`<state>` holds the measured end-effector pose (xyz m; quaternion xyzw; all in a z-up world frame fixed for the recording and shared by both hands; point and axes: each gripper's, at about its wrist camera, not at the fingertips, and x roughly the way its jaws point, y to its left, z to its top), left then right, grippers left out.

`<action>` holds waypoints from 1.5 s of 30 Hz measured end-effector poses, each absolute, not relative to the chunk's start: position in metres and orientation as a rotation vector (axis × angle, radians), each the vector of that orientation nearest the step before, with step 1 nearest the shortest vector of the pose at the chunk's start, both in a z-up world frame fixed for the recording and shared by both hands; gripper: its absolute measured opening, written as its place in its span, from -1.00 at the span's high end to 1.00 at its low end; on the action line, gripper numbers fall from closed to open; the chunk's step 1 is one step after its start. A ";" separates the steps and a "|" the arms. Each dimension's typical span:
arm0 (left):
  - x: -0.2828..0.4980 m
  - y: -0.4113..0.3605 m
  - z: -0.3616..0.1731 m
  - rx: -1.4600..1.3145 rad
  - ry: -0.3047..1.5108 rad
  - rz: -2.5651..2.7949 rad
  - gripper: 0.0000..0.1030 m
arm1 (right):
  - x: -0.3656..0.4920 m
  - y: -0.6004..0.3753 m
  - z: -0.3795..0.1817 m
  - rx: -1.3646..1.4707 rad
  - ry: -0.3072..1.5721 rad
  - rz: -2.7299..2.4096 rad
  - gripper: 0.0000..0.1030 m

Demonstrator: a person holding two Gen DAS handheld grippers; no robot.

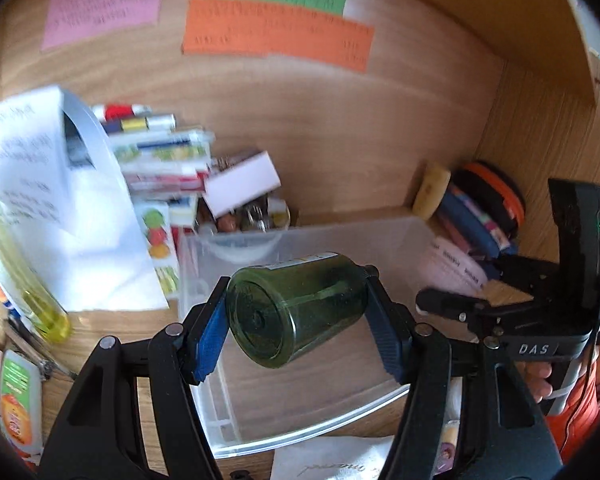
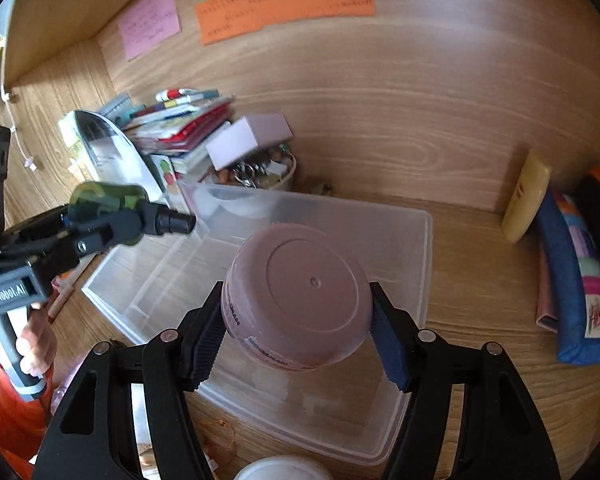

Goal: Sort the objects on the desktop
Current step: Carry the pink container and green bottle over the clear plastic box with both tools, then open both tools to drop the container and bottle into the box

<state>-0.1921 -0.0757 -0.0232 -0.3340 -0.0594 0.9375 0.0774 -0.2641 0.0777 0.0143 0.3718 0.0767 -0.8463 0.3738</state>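
My left gripper is shut on a dark green translucent jar, held on its side with its base toward the camera, above the clear plastic bin. The right wrist view shows that jar at the left, still in the left gripper. A pink round jar sits between the blue pads of my right gripper, which is shut on it over the same clear bin. The right gripper also appears at the right of the left wrist view.
A stack of books, a white box and a bowl of small items stand behind the bin. White paper and a yellow bottle lie left. A blue pouch and yellow bar lie right.
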 end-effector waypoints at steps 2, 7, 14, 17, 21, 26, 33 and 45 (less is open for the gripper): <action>-0.193 -0.072 -0.029 -1.032 -0.170 2.789 -0.23 | -0.264 0.077 0.010 0.958 0.217 -2.181 -0.22; -0.199 -0.062 -0.038 -1.087 -0.118 2.755 -0.23 | -0.266 0.074 0.001 0.992 0.233 -2.161 -0.22; -0.200 -0.051 -0.046 -1.150 -0.033 2.748 -0.23 | -0.259 0.064 -0.005 0.967 0.341 -2.170 -0.22; -0.200 -0.047 -0.048 -1.159 0.008 2.759 -0.24 | -0.257 0.063 -0.007 0.962 0.365 -2.169 -0.22; -0.202 -0.049 -0.049 -1.185 0.011 2.752 -0.23 | -0.261 0.062 -0.009 0.987 0.349 -2.150 -0.22; -0.203 -0.052 -0.051 -1.203 -0.007 2.744 -0.23 | -0.259 0.061 -0.010 0.985 0.367 -2.154 -0.23; -0.201 -0.054 -0.048 -1.189 -0.010 2.741 -0.24 | -0.260 0.063 -0.011 0.994 0.352 -2.137 -0.23; -0.193 -0.054 -0.035 -1.108 -0.014 2.765 -0.45 | -0.255 0.067 -0.002 0.947 0.353 -2.154 -0.37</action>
